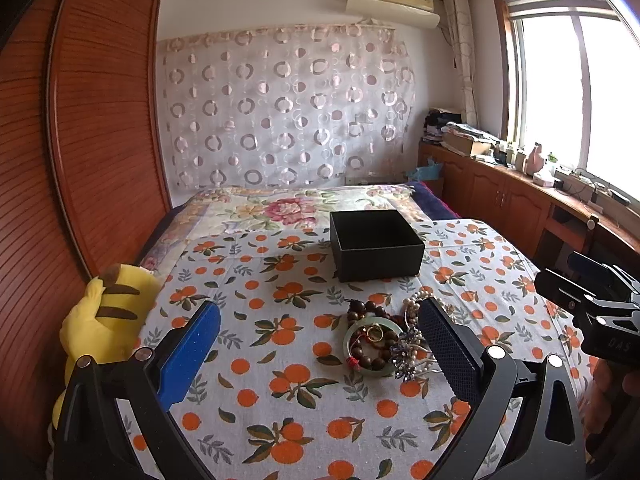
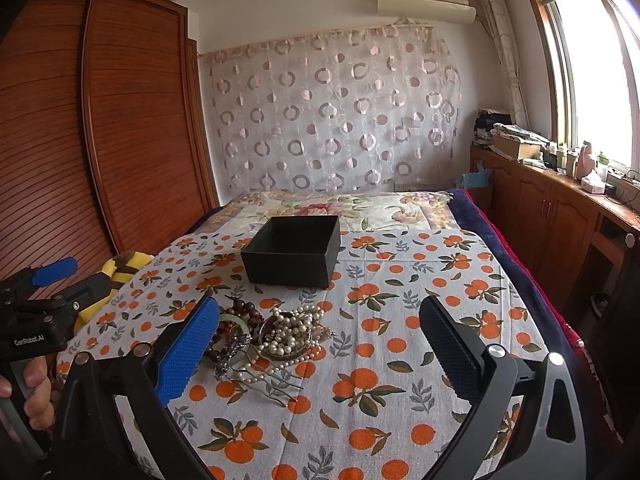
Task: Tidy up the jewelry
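Observation:
A heap of jewelry point(image 1: 384, 336) lies on the orange-print cloth: a green jade bangle point(image 1: 370, 368), brown wooden beads point(image 1: 362, 309), pearl strands point(image 2: 294, 330) and a purple flower hairpin point(image 2: 234, 350). Behind it stands an open, empty black box point(image 1: 376, 243) point(image 2: 294, 250). My left gripper point(image 1: 320, 340) hovers open just in front of the heap, nothing between its fingers. My right gripper point(image 2: 320, 340) is also open, with the heap near its left finger. Each gripper shows at the edge of the other's view.
A yellow striped plush toy point(image 1: 106, 316) lies at the cloth's left edge beside a wooden wardrobe point(image 1: 100, 140). A wooden cabinet point(image 2: 560, 216) with clutter runs under the window on the right. A hand point(image 2: 34, 388) holds the left gripper's grip.

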Available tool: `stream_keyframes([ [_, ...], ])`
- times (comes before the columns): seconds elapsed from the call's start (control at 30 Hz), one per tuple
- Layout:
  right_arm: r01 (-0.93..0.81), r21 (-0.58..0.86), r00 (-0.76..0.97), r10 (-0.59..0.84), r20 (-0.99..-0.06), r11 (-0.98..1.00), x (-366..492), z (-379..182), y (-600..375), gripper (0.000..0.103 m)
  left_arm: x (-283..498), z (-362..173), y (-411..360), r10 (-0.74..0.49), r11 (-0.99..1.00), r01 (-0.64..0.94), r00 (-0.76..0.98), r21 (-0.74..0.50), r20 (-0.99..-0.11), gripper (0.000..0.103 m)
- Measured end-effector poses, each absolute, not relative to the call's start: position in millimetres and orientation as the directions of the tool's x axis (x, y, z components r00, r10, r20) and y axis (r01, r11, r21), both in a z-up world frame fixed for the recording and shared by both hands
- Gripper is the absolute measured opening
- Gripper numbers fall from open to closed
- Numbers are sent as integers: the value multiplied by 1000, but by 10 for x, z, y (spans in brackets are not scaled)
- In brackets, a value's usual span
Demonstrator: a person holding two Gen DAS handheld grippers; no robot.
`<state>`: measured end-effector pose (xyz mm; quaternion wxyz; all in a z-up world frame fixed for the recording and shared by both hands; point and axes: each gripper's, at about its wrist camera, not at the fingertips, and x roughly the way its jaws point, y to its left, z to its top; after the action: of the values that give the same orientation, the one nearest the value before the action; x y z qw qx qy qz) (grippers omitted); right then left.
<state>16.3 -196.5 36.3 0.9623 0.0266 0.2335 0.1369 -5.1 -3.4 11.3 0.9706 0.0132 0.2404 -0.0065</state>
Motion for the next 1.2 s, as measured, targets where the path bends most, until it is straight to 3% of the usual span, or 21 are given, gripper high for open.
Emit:
stream_keyframes([
  [1.2, -251, 117, 856, 277, -437, 961, 151, 388, -1946, 101, -59, 116, -32, -5, 1000, 19, 887, 24, -462, 96],
])
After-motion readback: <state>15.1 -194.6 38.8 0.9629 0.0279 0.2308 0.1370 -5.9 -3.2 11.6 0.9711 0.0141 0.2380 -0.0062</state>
